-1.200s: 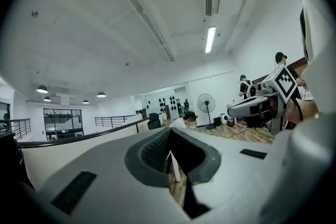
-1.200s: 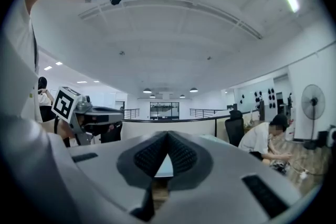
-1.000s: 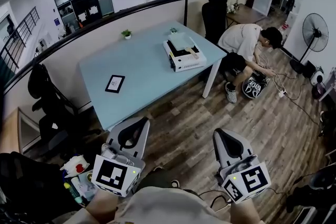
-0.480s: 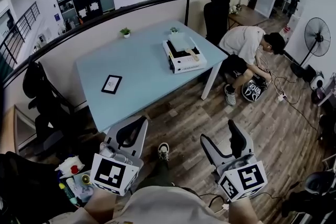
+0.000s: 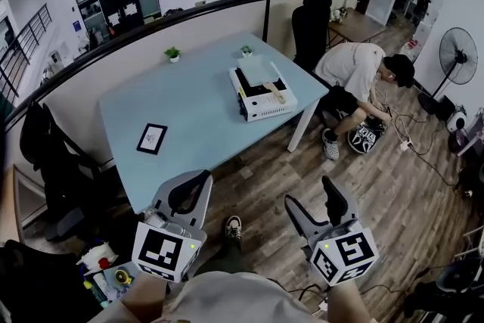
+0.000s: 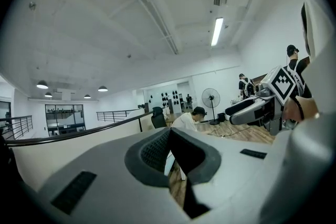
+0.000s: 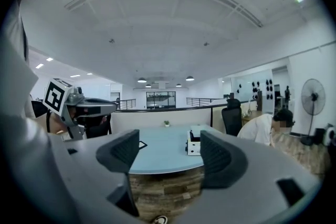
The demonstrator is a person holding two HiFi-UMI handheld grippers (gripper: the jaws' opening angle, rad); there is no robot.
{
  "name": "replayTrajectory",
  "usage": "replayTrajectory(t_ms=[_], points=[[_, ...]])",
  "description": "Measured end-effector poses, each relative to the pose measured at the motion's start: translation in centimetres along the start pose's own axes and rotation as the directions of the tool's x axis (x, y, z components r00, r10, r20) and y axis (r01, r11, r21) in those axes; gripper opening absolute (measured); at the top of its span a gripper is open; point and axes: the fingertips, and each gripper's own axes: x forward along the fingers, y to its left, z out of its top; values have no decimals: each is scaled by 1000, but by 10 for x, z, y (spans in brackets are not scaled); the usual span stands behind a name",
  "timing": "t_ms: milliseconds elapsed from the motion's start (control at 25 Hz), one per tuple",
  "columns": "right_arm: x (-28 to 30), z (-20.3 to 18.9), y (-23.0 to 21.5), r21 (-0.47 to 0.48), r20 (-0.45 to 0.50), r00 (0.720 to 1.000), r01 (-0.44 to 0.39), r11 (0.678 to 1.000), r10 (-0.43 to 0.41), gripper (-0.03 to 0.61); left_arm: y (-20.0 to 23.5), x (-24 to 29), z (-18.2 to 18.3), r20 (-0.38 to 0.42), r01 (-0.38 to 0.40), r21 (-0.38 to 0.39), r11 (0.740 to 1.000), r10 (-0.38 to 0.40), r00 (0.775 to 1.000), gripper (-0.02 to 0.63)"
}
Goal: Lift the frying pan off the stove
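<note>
The frying pan [image 5: 259, 72] sits on top of the white, box-shaped stove [image 5: 266, 104] near the far right end of the pale blue counter [image 5: 189, 106]. It is well apart from both grippers, which hang over the wood-plank floor [image 5: 257, 178]. It looks shallow, pale and squarish, with a slim wooden handle [image 5: 277, 94] pointing toward the near edge, though it is too small to be sure of more. I judge it stiff and fairly light, but front-heavy when held by the handle. A hold close to the pan body should tip least — the smooth wood could twist between the pads. The left gripper [image 5: 201, 179] has its fingers pressed together on nothing. The right gripper [image 5: 311, 197] has just been opening — its fingers stand wide apart and empty.
</note>
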Motion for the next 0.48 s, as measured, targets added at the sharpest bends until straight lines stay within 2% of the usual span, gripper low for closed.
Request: replayTrajectory(t_ms=[480], points=[[159,-3,-68,79,-156,988,24,997,-12,359,91,142,-35,-119,65,-12,998,-66,991,3]])
